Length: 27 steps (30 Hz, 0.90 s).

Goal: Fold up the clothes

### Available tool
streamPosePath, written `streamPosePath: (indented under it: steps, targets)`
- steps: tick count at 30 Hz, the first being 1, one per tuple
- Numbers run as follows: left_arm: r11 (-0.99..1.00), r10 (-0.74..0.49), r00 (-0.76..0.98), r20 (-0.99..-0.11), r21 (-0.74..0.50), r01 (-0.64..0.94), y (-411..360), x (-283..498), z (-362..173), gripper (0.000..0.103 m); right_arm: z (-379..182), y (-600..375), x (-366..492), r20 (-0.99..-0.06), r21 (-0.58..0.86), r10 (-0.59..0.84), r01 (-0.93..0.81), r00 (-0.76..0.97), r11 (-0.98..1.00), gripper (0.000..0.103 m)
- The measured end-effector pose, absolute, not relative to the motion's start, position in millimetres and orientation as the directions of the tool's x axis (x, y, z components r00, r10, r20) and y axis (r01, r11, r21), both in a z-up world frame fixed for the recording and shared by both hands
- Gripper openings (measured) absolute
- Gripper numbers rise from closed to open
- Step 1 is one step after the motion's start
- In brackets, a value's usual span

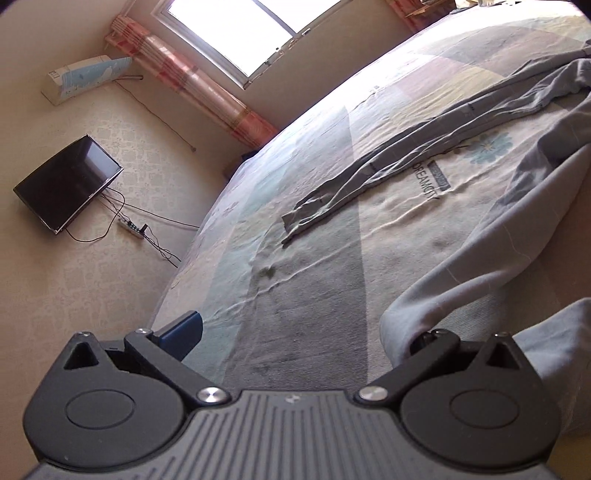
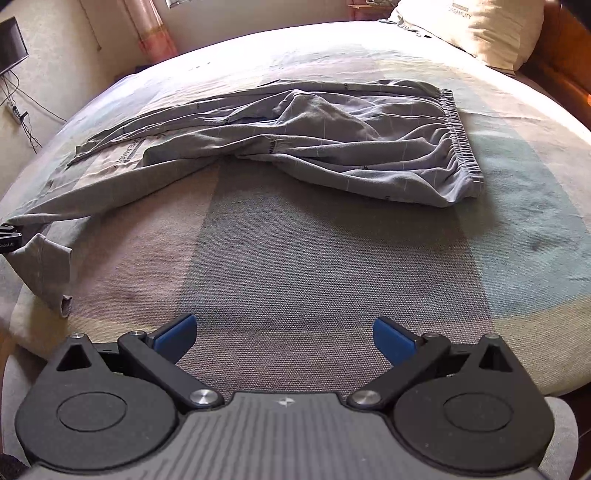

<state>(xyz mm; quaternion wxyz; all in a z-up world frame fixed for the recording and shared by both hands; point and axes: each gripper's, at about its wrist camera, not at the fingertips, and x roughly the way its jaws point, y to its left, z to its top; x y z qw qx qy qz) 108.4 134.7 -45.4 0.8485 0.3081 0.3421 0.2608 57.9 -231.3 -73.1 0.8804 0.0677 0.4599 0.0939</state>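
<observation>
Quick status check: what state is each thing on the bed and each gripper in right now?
Grey trousers: unfolded, spread crumpled on the bed, legs splayed apart.
Near trouser leg: cuff end draped over the left gripper's finger.
Left gripper: open, one finger hidden under cloth.
Right gripper: open, empty, over bare bedsheet.
Pillow: lying at bed's head.

One pair of grey trousers (image 2: 332,147) lies on one bed (image 2: 332,266), with two legs stretching away from one elastic waistband (image 2: 461,140). One pillow (image 2: 476,29) sits at the head of the bed. Two tools show, the left tool (image 1: 299,332) and the right tool (image 2: 284,332). On the wall are one television (image 1: 66,184), one air conditioner (image 1: 81,79) and one power strip (image 1: 131,228). One window (image 1: 236,29) has one curtain (image 1: 192,81) beside it.
</observation>
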Motion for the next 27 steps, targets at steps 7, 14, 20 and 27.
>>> streamPosePath:
  steps: [7,14,20,27]
  targets:
    - [0.648,0.661,0.639,-0.392,0.729,-0.223,176,126,-32,0.103,-72,-226,59,-0.805,0.189,0.221,-0.115,0.551,0.975,0.103]
    - [0.675,0.593,0.696,-0.406,0.721,-0.154,198,144,-13,0.103,-71,-225,60,-0.815,0.172,0.201,-0.105,0.543,0.980,0.103]
    - [0.664,0.603,0.700,-0.383,0.727,-0.175,222,169,1,0.103,-72,-224,62,-0.825,0.160,0.190,-0.102,0.533,0.982,0.103]
    - [0.664,0.642,0.586,-0.495,0.741,-0.102,256,193,-33,0.103,-71,-228,61,-0.830,0.153,0.179,-0.093,0.528,0.984,0.103]
